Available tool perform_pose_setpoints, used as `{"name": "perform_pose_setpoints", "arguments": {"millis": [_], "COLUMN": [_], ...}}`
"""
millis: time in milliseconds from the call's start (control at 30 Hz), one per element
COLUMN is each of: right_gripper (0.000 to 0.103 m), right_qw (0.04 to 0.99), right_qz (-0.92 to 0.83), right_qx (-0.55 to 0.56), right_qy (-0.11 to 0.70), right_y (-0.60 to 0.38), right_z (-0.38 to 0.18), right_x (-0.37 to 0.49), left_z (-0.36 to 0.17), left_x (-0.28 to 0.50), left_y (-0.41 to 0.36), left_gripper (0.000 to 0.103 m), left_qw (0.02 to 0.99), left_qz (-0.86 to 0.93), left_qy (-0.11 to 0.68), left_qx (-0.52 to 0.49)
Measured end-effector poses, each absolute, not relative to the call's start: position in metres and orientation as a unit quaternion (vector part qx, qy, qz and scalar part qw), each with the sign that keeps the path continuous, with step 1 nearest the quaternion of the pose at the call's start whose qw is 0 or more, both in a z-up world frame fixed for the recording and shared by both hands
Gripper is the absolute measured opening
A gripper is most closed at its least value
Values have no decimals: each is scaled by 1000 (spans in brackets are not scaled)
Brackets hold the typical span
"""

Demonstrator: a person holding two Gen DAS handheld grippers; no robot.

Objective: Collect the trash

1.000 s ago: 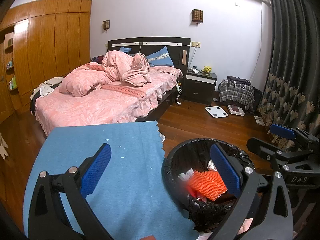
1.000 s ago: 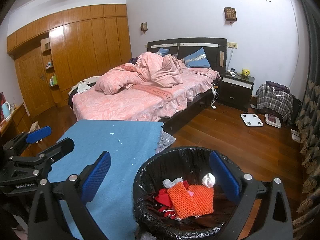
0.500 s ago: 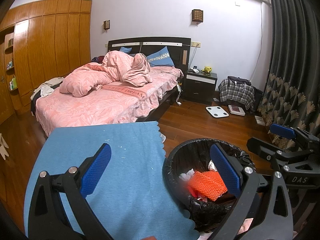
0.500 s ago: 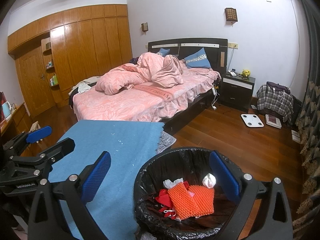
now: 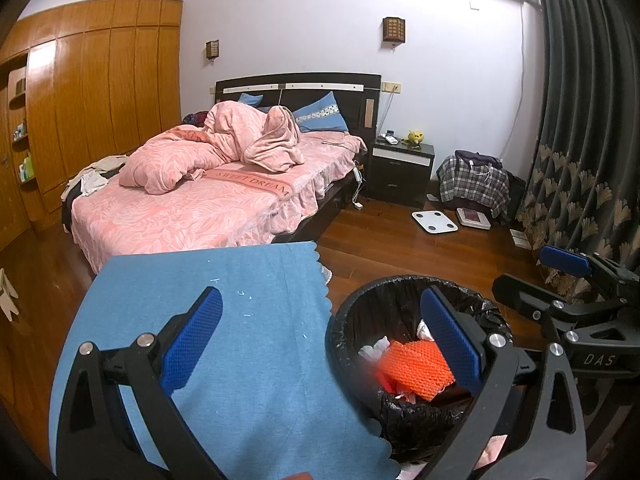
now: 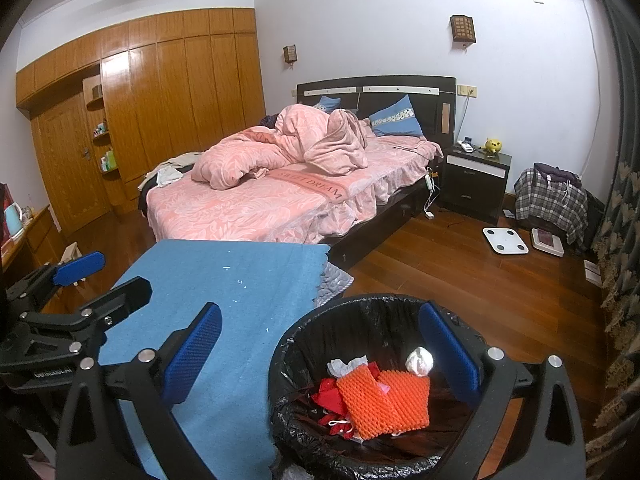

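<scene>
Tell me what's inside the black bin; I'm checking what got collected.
In the bin: orange foam netting, red scraps, white crumpled wads. Anything beneath them is covered.

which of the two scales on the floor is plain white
The scale nearer the bed; the other scale, beside the plaid-covered pile, has a dark panel.

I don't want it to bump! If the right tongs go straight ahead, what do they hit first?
Probably the bin's far rim or the floor past it. The open right tongs point over the bin's edge toward the bed, but depth is hard to judge.
</scene>
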State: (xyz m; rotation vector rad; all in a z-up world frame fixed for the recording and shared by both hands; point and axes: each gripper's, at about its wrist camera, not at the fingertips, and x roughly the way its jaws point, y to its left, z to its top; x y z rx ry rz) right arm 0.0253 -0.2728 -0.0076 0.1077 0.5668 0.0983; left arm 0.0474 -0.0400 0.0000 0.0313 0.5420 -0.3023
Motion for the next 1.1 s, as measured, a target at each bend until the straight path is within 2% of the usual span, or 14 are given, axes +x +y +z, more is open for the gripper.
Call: {"name": "perform_pose_setpoints", "arguments": {"millis": [1100], "right_gripper": [97], "right_qw": [957], "right_qz": [49], "right_qx": [54], "right_qy": [280], "right_y": [-273], "right_z": [-7], "right_x": [26], "left_z": [1], "left_x": [45], "left_y": [-44], "left_gripper": [97], "left_qw": [952], "left_qz": [-149], "left_qy": [267], "left_qx": [17]}}
